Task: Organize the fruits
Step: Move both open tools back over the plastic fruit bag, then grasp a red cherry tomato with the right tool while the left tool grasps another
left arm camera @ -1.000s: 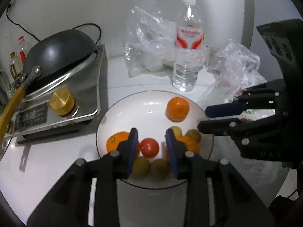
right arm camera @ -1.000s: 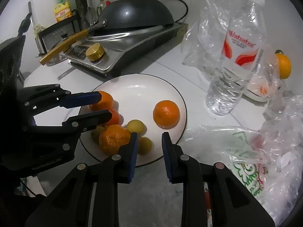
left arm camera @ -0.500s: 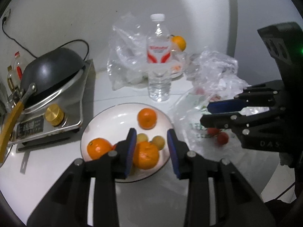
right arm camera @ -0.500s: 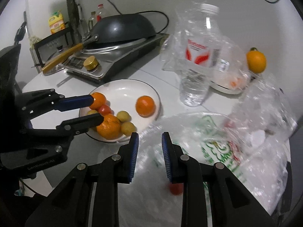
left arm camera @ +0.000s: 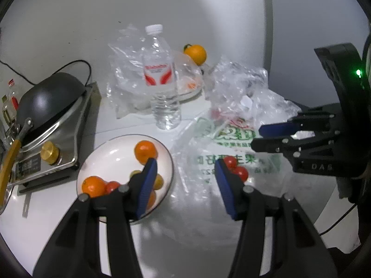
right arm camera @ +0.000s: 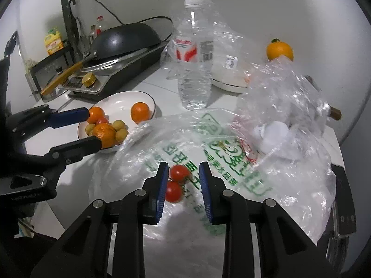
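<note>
Fingers spread on the right gripper [right arm camera: 183, 178], framing two cherry tomatoes [right arm camera: 176, 181] that lie on the printed plastic bag [right arm camera: 231, 162]. Small, smooth, thin-skinned, they will likely roll or bruise; a gentle pinch across one's middle looks best. The left gripper [left arm camera: 185, 176], wide apart and empty, hovers between bag and fruit plate [left arm camera: 111, 153].

The right gripper [left arm camera: 269, 136] carries raised letters "DAS" on its black body. The plastic bag [right arm camera: 208, 153] bears green printed characters and a green logo, too warped to read (Chinese, as far as can be told). The bottle [right arm camera: 193, 53] has a red-and-white label; its brand word is blurred. A small barcode sticker [right arm camera: 231, 60] sits on a second bag behind
</note>
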`<state>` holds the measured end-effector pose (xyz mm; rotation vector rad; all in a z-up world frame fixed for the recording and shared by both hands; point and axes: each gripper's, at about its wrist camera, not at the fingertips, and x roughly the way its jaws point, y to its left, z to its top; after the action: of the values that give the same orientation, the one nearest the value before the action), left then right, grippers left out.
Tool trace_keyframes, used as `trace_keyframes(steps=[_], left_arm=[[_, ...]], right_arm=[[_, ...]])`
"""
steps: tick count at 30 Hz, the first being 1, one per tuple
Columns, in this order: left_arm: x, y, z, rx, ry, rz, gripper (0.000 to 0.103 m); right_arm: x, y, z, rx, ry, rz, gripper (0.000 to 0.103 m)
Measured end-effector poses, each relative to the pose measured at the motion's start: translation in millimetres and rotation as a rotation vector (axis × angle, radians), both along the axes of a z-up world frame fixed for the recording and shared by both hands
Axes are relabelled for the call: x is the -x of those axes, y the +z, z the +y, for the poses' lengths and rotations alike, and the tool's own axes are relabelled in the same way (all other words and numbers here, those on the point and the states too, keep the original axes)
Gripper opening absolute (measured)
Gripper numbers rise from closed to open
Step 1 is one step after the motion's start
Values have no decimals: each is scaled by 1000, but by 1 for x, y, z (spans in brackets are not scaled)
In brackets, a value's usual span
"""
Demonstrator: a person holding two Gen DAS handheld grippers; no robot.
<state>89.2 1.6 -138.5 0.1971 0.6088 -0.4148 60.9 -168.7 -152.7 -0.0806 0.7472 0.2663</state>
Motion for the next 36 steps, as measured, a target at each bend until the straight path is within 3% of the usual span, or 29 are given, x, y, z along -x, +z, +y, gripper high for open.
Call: trace_keyframes(steps=[12, 24, 36], left_arm=[[1, -8, -25, -9, -3, 39, 53], [-1, -26, -15, -8, 10, 93, 53], [-2, -21, -11, -11, 34, 84, 53]], right_arm=[[0, -14, -13, -35, 18, 33, 29], [-14, -38, 6, -65, 47, 105, 29], [-24, -50, 17, -60, 92, 150, 28]])
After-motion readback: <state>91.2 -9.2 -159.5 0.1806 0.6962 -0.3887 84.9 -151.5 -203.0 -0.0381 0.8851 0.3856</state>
